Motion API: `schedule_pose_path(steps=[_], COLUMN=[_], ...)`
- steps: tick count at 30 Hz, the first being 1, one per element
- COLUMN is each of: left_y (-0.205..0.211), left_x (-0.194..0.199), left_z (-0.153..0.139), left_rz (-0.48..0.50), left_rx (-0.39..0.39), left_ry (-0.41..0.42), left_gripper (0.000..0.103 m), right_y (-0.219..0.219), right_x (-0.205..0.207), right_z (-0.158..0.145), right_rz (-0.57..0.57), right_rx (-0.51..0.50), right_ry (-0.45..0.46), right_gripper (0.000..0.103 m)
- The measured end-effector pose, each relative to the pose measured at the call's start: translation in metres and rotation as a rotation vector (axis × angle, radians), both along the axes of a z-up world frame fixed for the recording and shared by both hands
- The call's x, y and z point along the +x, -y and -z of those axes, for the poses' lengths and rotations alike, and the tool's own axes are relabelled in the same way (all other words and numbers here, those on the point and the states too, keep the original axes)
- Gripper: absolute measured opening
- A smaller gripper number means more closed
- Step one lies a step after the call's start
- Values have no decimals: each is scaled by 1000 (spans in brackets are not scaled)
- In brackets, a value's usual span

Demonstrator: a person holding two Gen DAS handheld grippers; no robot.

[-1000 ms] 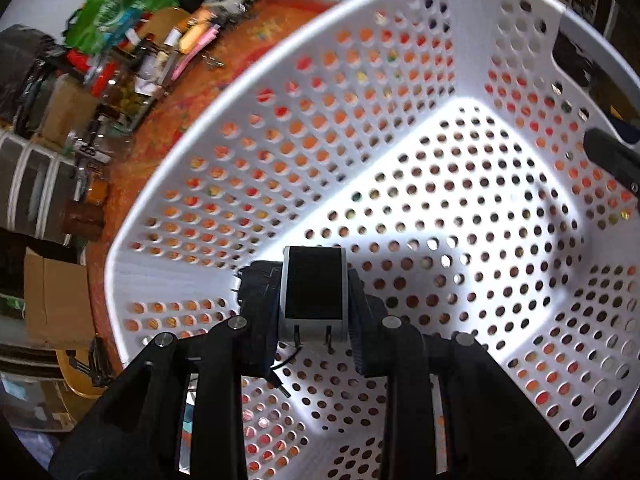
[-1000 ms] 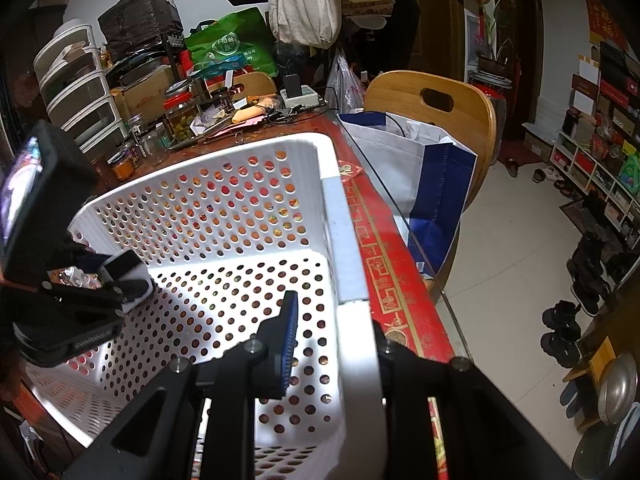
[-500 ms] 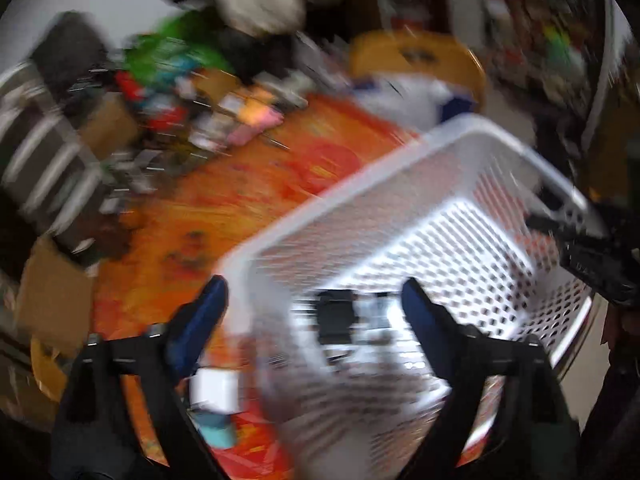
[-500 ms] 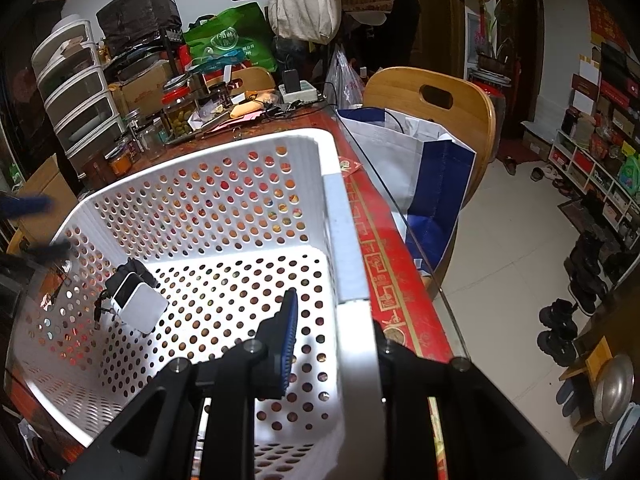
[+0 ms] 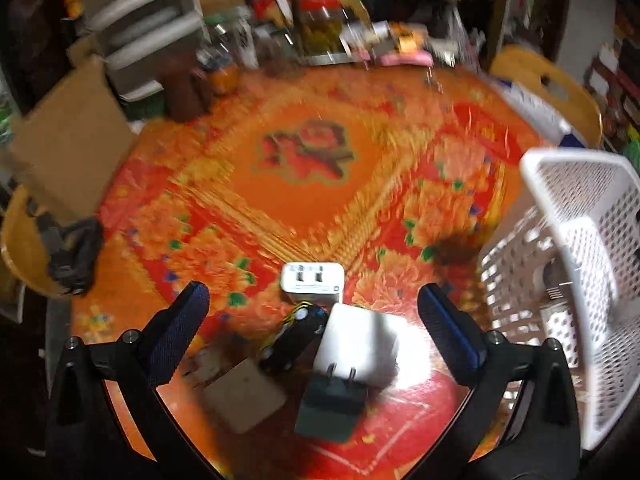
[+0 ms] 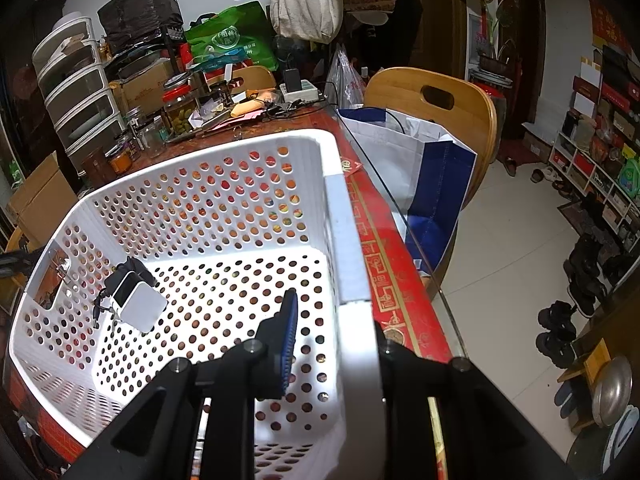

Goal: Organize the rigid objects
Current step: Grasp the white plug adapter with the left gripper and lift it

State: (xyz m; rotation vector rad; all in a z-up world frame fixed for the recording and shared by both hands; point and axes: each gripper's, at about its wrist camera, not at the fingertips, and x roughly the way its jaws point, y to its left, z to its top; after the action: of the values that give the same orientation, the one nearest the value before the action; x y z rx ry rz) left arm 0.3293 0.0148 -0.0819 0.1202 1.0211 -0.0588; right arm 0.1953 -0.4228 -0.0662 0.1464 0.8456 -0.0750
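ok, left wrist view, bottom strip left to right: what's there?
Left finger → tan block → white charger → right finger → white basket.

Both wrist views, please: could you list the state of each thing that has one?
Left gripper: open, empty, above the chargers on the table; jaws just opened.
Right gripper: shut on the basket rim.
Basket: upright, holding one charger.
White plug: lying on the table, outside the basket.
USB charger: on the table, beyond the plug.
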Motion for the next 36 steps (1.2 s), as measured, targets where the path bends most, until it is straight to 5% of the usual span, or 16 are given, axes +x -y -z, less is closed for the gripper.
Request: schedule_pose_path(steps=[5,10,18,21,36], left_y=[5,-7,-16,-16,-5], left_x=[24,33,47,46,20], left_z=[42,60,72,73,39], left_rz=[2,-21,-45,-44,-92], left_rx=[-8,-81,-116,-126,28], left_ry=[-100,-111,-123,-112,60], left_gripper=[103,99,63,42,40], right_y=[0,-1,-4,-4,-7], right_x=[1,1,3,4,8], right_z=[-1,-1,-1,-1,0], right_rz=[10,14,21,21,16], right_rx=[-8,-26,-45,-48,-74], right_ry=[-9,-15,-24,-25,-43], right_gripper=[21,21,21,21,21])
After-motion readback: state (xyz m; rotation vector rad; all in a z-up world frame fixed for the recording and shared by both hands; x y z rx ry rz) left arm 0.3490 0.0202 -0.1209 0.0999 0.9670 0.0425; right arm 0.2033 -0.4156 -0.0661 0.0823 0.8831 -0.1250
